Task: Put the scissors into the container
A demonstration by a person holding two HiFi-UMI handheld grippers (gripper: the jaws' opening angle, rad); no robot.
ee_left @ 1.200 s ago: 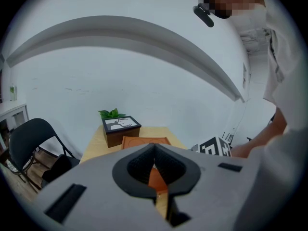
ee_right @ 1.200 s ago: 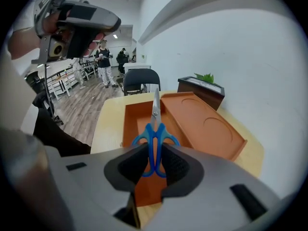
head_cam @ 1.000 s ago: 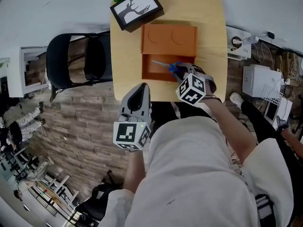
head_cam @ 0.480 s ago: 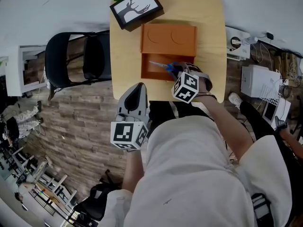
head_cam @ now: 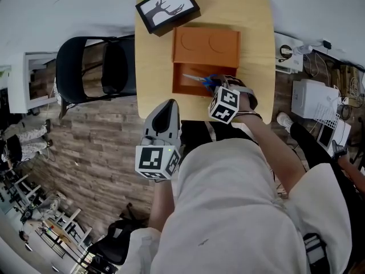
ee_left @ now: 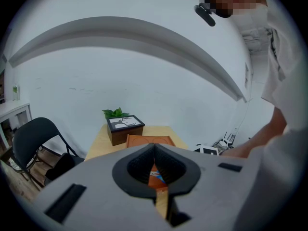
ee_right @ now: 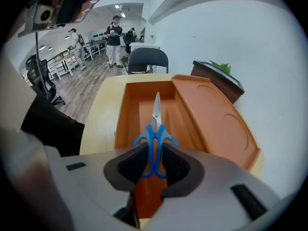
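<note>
Blue-handled scissors [ee_right: 154, 137] are clamped by their handle loops between the jaws of my right gripper [ee_right: 153, 163], blades pointing away over the open tray of the orange container [ee_right: 139, 110]. In the head view the scissors [head_cam: 201, 80] hang above the container's near compartment [head_cam: 188, 88], with the right gripper [head_cam: 219, 90] at its front right edge. Its orange lid [head_cam: 206, 45] lies behind the tray. My left gripper [head_cam: 165, 116] stays off the table's near edge, shut with nothing in it [ee_left: 154, 150].
A dark box with a deer picture and a green plant [head_cam: 167, 7] stands at the table's far left corner. A black chair [head_cam: 94, 70] is left of the wooden table [head_cam: 256, 44]. White devices and cables [head_cam: 312, 96] lie on the floor at the right.
The right gripper has moved the scissors slightly left and farther over the container's open tray. The left gripper has barely moved.
</note>
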